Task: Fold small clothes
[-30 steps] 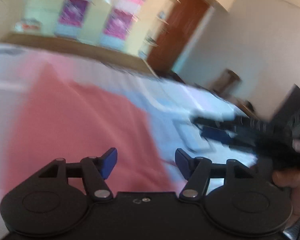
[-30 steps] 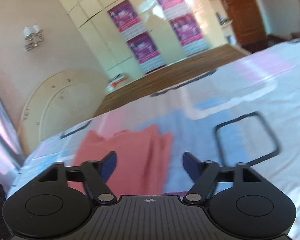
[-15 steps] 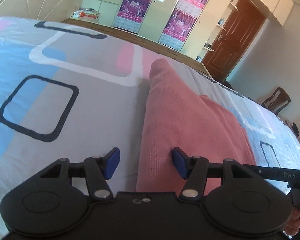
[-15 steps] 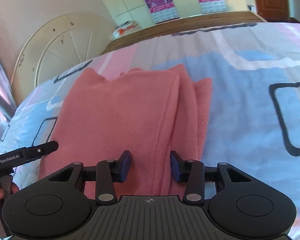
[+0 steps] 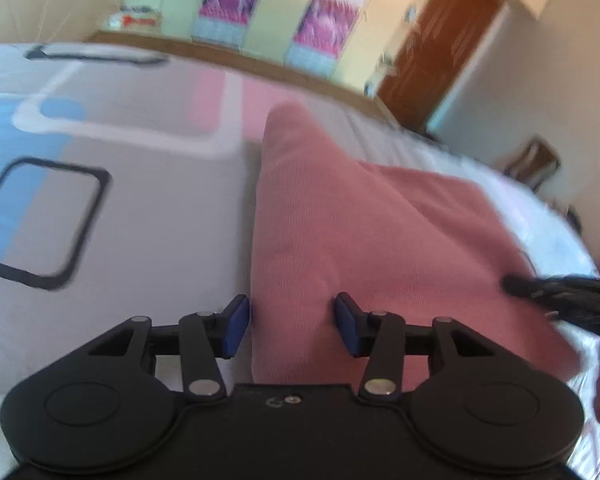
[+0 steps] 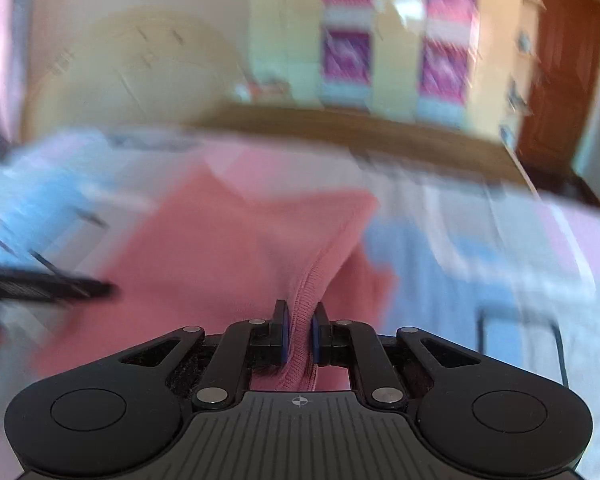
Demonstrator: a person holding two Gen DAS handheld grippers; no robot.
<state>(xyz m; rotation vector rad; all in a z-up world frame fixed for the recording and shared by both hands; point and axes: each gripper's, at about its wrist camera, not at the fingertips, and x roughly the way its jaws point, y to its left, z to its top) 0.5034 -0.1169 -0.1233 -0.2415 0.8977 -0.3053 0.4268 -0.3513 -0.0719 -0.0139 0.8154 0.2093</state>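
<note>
the pink garment (image 5: 364,236) is spread on the patterned bedsheet (image 5: 140,184), long axis running away from both tools toward the wooden bed edge (image 5: 236,58). the right gripper (image 6: 299,330) is clamped narrow on the garment's ribbed near hem (image 6: 304,300), which is pulled up off the sheet. the left gripper (image 5: 292,326) is held wide, its jaws straddling the garment's near left edge, nothing pinched yet. the left edge is judged the next grab point, left tool nearest. no obstacle is seen on the garment; both views are motion-blurred.
</note>
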